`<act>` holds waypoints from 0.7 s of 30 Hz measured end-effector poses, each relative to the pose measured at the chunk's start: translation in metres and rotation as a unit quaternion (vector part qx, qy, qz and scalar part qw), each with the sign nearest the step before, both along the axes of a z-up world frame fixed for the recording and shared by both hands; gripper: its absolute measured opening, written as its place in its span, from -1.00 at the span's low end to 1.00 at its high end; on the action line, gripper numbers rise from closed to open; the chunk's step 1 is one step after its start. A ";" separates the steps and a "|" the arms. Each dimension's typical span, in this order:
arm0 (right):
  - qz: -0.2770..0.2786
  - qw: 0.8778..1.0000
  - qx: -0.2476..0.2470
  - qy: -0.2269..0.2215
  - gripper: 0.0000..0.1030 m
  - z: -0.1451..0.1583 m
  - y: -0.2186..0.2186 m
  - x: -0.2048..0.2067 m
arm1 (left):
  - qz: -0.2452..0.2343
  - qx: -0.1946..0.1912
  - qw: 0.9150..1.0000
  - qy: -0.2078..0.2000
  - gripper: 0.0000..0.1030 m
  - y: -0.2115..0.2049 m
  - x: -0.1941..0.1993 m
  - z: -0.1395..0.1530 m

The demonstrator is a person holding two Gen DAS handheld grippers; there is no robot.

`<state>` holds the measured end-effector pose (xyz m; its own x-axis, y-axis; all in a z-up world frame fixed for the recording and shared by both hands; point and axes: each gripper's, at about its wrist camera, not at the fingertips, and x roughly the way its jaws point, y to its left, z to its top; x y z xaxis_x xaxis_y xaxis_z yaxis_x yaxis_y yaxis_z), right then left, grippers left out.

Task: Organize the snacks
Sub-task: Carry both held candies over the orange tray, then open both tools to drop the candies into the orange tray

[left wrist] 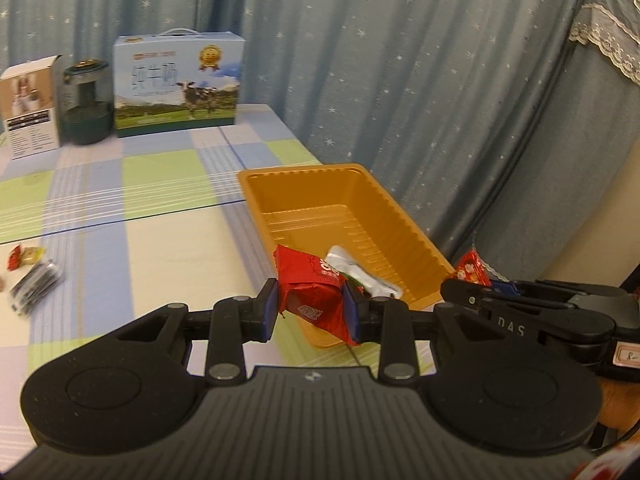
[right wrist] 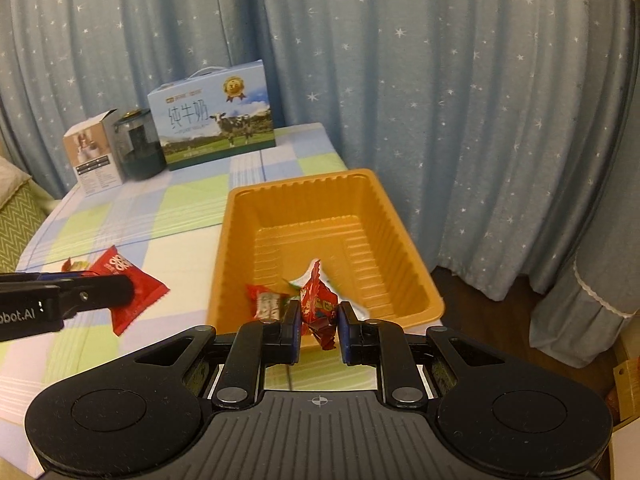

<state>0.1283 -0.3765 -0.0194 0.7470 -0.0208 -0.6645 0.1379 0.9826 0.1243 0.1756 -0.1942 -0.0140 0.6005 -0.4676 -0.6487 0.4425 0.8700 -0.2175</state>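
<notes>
Here the left gripper (left wrist: 310,310) has its fingers clamped on a red snack packet (left wrist: 310,292) and the right gripper (right wrist: 319,326) on a red candy (right wrist: 318,304), both held over the near end of the orange tray (right wrist: 304,192) on the counter (left wrist: 120,200).

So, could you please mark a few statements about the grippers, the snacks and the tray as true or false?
1. The left gripper is shut on a red snack packet. True.
2. The right gripper is open with nothing in it. False: it is shut on a small red candy.
3. The orange tray holds no snacks at all. False: a red-wrapped snack and a silver packet lie at its near end.
4. A milk carton with a cow picture stands at the far end of the table. True.
5. More snacks lie on the table outside the tray. True.
</notes>
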 end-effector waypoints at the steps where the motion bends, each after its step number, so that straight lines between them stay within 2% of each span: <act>1: 0.002 1.000 -0.003 -0.002 -0.63 0.000 -0.002 0.002 | -0.003 0.001 1.000 0.001 -0.42 -0.004 0.003 -0.001; 10: 0.009 1.000 -0.006 -0.004 -0.63 -0.003 -0.025 0.036 | -0.017 0.003 1.000 0.007 -0.42 -0.036 0.033 -0.013; 21: 0.009 1.000 -0.010 0.011 -0.63 -0.022 -0.044 0.068 | -0.029 0.016 0.999 0.012 -0.41 -0.063 0.071 -0.031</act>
